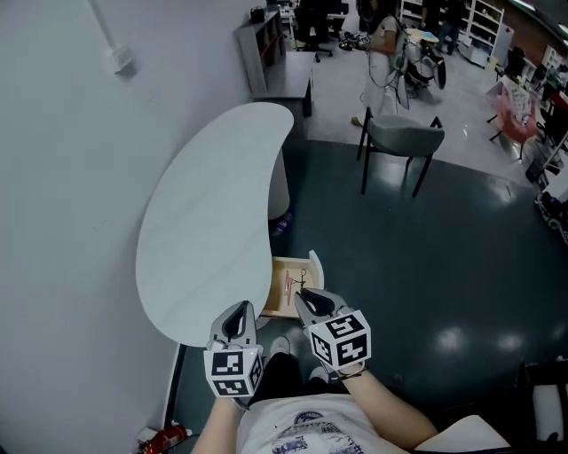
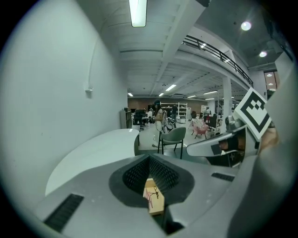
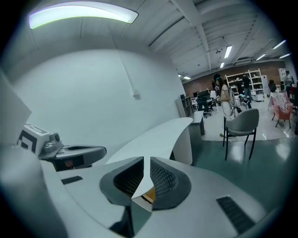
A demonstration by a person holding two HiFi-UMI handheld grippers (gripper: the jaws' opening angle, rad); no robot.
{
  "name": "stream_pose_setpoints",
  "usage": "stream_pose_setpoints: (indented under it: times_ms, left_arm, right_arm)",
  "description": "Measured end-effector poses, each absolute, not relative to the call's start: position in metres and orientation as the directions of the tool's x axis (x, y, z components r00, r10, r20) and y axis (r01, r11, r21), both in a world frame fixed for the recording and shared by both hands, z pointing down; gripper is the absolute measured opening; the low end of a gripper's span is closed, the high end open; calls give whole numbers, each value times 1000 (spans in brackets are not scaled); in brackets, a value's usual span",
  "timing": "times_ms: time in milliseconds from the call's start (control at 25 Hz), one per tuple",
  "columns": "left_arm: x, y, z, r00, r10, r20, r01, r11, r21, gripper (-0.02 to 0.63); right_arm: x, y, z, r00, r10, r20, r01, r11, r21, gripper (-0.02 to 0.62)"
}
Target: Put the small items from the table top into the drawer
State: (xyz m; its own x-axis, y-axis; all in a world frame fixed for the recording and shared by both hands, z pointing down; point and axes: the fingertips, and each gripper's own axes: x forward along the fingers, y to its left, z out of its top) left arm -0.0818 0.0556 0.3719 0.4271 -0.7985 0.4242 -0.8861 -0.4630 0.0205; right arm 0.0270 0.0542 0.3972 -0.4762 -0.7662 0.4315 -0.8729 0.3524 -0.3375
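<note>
— Walls and floor?
— Plain white wall (image 1: 71, 177) at left; glossy dark teal floor (image 1: 426, 257), mirroring ceiling lamps.
— Furniture, light?
— Grey shell chair on thin black legs (image 1: 404, 137) farther off; long fluorescent ceiling tube (image 2: 138, 11) glowing overhead.

Nothing legible anywhere: the white cube (image 1: 233, 372) on the left gripper (image 1: 240, 309) shows only black square patterns; print on the white shirt (image 1: 302, 427) is blurred.

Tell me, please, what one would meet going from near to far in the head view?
The right gripper → drawer → chair → person.
</note>
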Motion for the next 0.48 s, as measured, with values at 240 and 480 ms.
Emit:
stream_pose_setpoints:
  times_ms: [240, 480]
  left_arm:
    - [-124, 78, 340, 392, -844, 365, -907, -421, -1, 19]
    - [-172, 85, 329, 365, -870, 332, -923, -384, 11, 18]
  right_arm:
    - [-29, 72, 360, -530, -767, 361, -844, 437, -312, 48]
    - [-74, 79, 334, -561, -771, 303, -826, 496, -267, 44]
